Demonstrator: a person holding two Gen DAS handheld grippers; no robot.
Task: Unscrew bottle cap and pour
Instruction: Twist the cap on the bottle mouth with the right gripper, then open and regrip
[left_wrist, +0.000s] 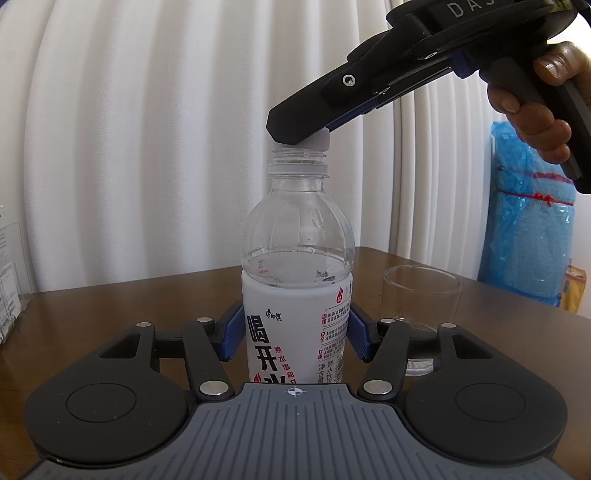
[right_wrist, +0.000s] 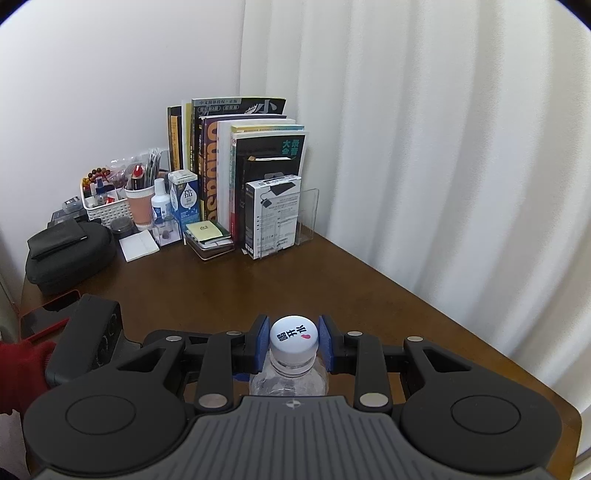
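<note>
A clear water bottle (left_wrist: 297, 280) with a white printed label stands upright on the brown table (left_wrist: 110, 314), about half full. My left gripper (left_wrist: 293, 332) is shut on its labelled body with the blue pads on both sides. My right gripper (left_wrist: 299, 134) comes down from the upper right and is shut on the white cap (left_wrist: 317, 142), which sits tilted just above the bare threaded neck (left_wrist: 298, 157). In the right wrist view the cap (right_wrist: 293, 338) sits between the blue pads of my right gripper (right_wrist: 293, 341), over the bottle's neck (right_wrist: 290, 373).
An empty clear glass (left_wrist: 421, 299) stands on the table right of the bottle. A blue plastic bundle (left_wrist: 528, 221) leans at the far right. Books (right_wrist: 236, 166), a boxed item (right_wrist: 273, 218), a basket of small things (right_wrist: 107, 199) and a black case (right_wrist: 70, 254) line the far table edge.
</note>
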